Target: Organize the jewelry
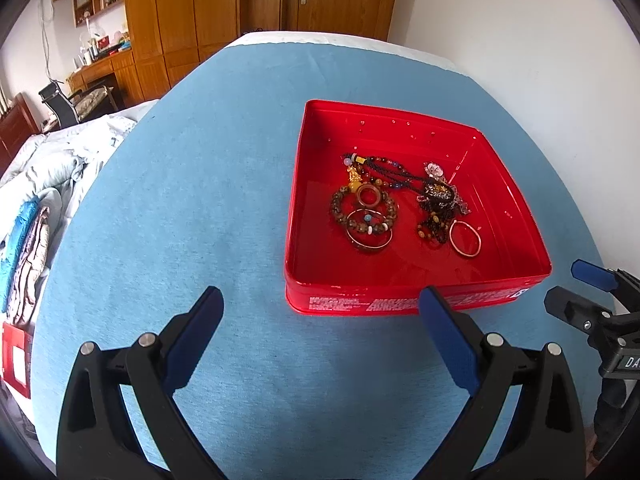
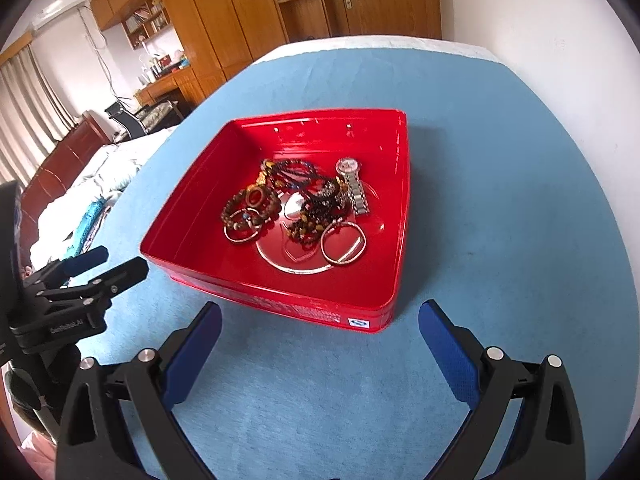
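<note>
From the left wrist, the left gripper (image 1: 320, 308) gapes wide and empty before the red tin (image 1: 400, 304) of jewelry (image 1: 404, 204) on the blue desk (image 1: 192, 184). From the right wrist, the right gripper (image 2: 320, 320) likewise gapes empty.

Each gripper consisted of two black plastic arms carrying flat blue pads on their inner faces. Two silver pivot pins sat on each arm. The left gripper (image 1: 320, 308) bore white lettering "GenRobot.AI" on its black body, visible at 9 o'clock in the right wrist view. The right gripper (image 2: 320, 320) showed a silver screw and partial lettering "DA".
</note>
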A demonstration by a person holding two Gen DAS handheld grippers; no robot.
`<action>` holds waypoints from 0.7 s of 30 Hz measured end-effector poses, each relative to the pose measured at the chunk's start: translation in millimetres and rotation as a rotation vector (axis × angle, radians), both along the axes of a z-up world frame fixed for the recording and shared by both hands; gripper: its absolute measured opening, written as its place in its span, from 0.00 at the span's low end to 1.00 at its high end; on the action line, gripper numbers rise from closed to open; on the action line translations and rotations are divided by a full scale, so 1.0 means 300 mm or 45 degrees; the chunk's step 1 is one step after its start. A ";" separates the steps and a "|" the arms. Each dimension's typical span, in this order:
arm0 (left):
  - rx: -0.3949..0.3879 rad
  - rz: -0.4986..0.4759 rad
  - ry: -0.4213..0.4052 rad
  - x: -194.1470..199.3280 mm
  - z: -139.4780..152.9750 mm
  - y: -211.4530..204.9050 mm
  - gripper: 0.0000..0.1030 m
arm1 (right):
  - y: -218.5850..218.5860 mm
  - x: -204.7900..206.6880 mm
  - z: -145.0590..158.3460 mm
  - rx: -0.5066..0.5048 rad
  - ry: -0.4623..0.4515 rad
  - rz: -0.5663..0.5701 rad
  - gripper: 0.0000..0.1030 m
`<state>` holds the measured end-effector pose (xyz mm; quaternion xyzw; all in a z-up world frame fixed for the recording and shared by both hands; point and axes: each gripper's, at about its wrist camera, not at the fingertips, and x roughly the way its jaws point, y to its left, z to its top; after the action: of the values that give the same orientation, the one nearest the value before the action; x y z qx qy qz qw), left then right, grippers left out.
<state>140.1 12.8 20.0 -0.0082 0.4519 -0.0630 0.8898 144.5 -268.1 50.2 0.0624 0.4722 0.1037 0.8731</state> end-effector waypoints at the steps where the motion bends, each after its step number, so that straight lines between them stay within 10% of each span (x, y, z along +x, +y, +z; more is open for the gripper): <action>1: 0.004 -0.003 0.003 0.001 -0.004 -0.003 0.94 | 0.001 0.000 -0.003 0.002 0.005 0.004 0.96; 21: 0.046 -0.007 0.038 0.014 -0.052 -0.032 0.94 | 0.012 0.002 -0.046 -0.002 0.073 0.019 0.96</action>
<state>144.3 3.2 4.4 0.0079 0.4664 -0.0571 0.8827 145.2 -264.5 36.4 0.0612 0.4974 0.1082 0.8586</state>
